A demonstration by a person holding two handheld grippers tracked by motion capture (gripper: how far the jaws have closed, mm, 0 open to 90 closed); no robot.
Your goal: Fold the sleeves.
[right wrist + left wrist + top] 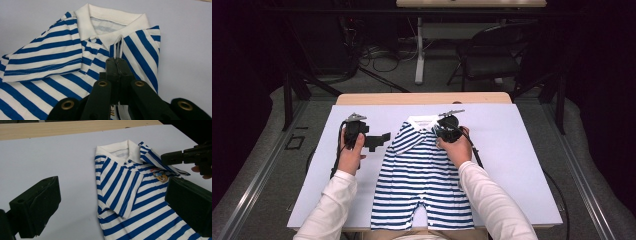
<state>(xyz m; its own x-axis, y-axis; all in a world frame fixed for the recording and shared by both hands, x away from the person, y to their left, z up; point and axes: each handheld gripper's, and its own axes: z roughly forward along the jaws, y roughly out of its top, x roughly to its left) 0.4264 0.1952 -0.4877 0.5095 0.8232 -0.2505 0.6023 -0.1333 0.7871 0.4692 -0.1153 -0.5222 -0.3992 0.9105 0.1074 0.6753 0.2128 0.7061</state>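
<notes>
In the high view, a blue-and-white striped romper [422,175] lies flat on the white sheet covering the table [522,150], its white collar [422,120] pointing away from the person and its legs near the table's near edge. The left tongs [379,141] hover over bare sheet just beside the garment's folded-in sleeve, jaws spread wide with nothing between them. The right tongs [443,131] sit on the garment's shoulder beside the collar. In the left gripper view, its own two jaws stand far apart, framing the sleeve [120,192] that lies folded across the chest, and a small cartoon print [160,175] shows on the front; the right tongs [172,158] reach in from the right edge, pressing on a raised fold of striped cloth near the collar. In the right gripper view, the jaws are closed together on a thin pinch of the striped fabric [119,47], which stands up as a ridge just below the collar [112,22].
</notes>
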